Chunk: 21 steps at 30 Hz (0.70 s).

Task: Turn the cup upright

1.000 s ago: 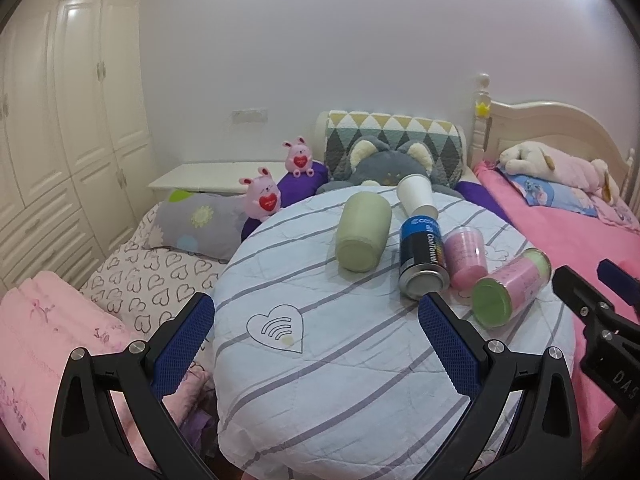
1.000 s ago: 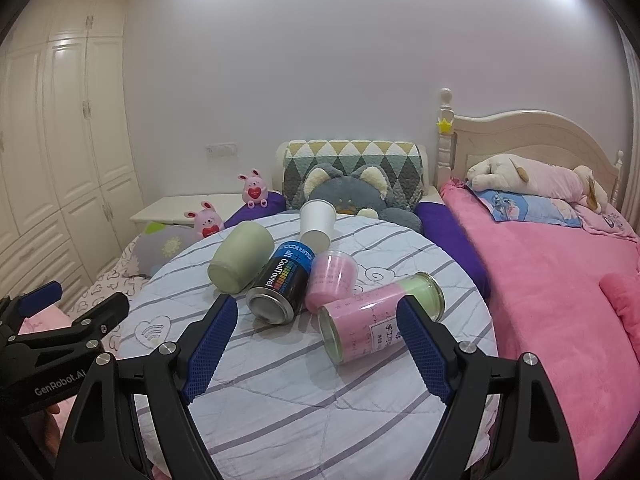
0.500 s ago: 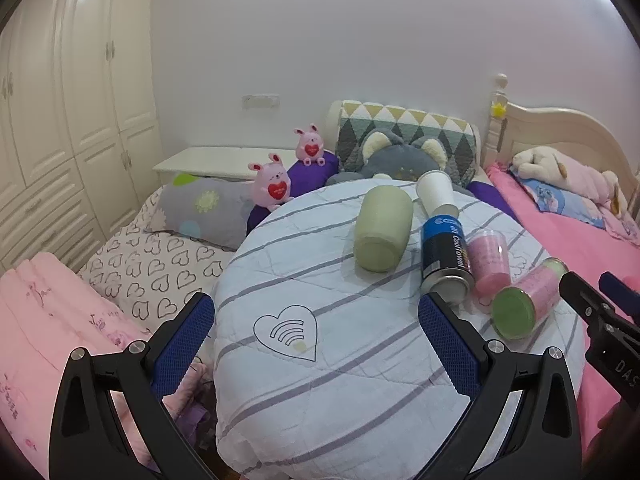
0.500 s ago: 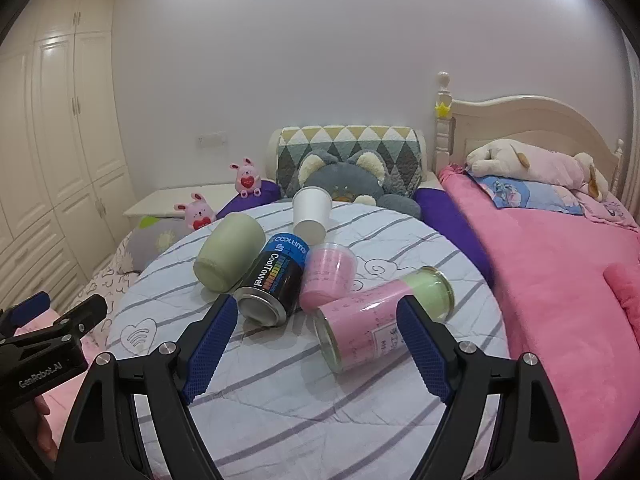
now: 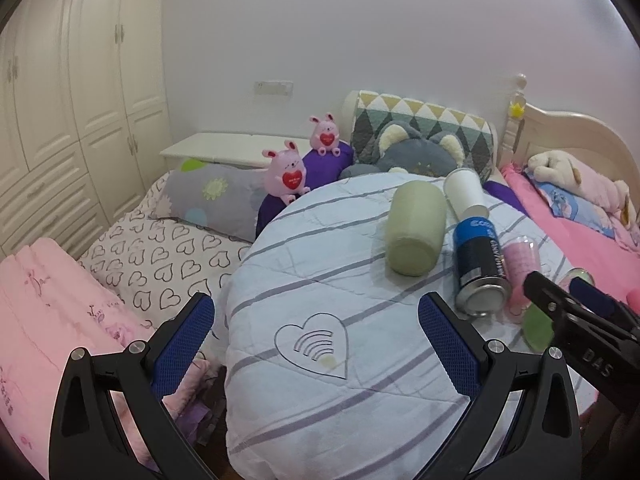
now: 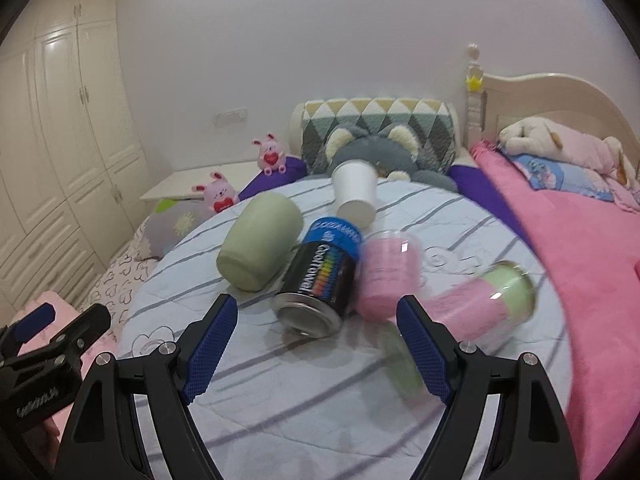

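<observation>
Round table w/ striped pale-blue quilted cover (image 6: 320,408), bedroom: five containers lie tipped on their sides, clustered. Sage-green ceramic cup (image 6: 260,242) rests at left of group, touching black-and-blue metal can (image 6: 320,280); white paper cup (image 6: 356,194) behind; pink clear-plastic cup (image 6: 386,276) and pink-and-green glass jar (image 6: 480,304) to the right. Right gripper (image 6: 316,350) hangs over them, jaws spread wide, empty. Left gripper (image 5: 316,344) likewise wide apart, holding nothing.

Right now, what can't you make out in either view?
- Pink-green cup: left view, mostly hidden behind the right tongs.
- Same cup, right view: motion-blurred, label unreadable, near end behind a finger.
- White cup: contents not visible in either view.
- Can text: partly legible only.
</observation>
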Available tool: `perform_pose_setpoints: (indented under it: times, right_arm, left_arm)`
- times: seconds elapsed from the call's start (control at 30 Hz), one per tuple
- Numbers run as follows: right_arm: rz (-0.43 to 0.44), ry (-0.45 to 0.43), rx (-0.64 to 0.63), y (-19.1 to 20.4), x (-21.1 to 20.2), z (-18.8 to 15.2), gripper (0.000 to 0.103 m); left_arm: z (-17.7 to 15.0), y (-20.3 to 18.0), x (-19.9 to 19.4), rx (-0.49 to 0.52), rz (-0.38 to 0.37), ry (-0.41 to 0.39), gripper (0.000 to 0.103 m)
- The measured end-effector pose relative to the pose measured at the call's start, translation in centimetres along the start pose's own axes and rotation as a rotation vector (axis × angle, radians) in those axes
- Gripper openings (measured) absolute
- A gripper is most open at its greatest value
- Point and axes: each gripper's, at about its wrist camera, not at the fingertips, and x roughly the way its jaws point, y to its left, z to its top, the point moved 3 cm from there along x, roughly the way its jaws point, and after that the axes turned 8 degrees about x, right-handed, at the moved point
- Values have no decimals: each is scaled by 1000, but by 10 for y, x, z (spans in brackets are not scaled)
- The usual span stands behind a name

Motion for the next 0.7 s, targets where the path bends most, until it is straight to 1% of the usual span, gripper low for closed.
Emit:
perform_pose_setpoints:
  times: [0.13,0.4,0.5,0.67,0.7]
  right_arm:
    - [1,44,26,10,22,-4,83]
    - [-28,83,67,15,49,-6,83]
    - [-44,87,85,14,56,-4,83]
    - [-79,85,72,18,64,1,83]
    - [-99,87,65,19,67,1,83]
  left_arm:
    - [-1,11,10,-2,5,14,103]
    - [-1,27,30,-28,9,36,103]
    - [1,27,38,-21,2,44,103]
    - [3,24,51,-15,-13,59,103]
    - [4,23,53,-13,-14,62,103]
